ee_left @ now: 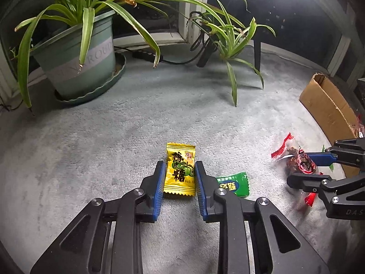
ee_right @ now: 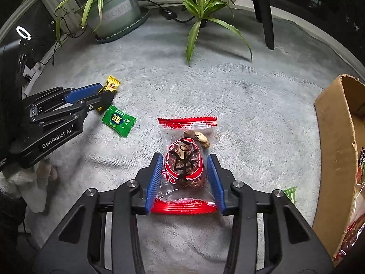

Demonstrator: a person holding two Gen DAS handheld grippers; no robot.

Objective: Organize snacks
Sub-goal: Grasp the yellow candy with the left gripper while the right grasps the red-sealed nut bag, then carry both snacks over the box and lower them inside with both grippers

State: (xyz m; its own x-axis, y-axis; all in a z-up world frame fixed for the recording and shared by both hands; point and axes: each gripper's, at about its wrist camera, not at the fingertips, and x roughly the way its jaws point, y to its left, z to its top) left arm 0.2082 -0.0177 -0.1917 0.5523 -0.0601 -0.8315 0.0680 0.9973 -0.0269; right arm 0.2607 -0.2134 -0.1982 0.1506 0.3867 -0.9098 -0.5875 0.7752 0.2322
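A yellow candy packet [ee_left: 180, 171] lies on the pale carpet, and my left gripper [ee_left: 179, 163] is shut on it, a blue pad pressed on each long side. The right wrist view has that gripper [ee_right: 107, 91] at the left, with the yellow packet [ee_right: 112, 82] poking out beyond its tips. A green candy [ee_left: 235, 183] lies just right of it, loose on the carpet [ee_right: 118, 120]. My right gripper [ee_right: 185, 157] is shut on a clear, red-edged packet [ee_right: 184, 159] holding a dark dried fruit. The left wrist view has the same packet [ee_left: 301, 159] between the right gripper's [ee_left: 296, 167] fingers.
An open cardboard box [ee_right: 335, 137] with red packets inside stands at the right. A second green candy [ee_right: 289, 193] lies beside my right finger. A big potted plant [ee_left: 79, 61], a smaller plant [ee_left: 228, 34], a power strip [ee_left: 146, 56] and a dark furniture leg [ee_right: 264, 11] line the far side.
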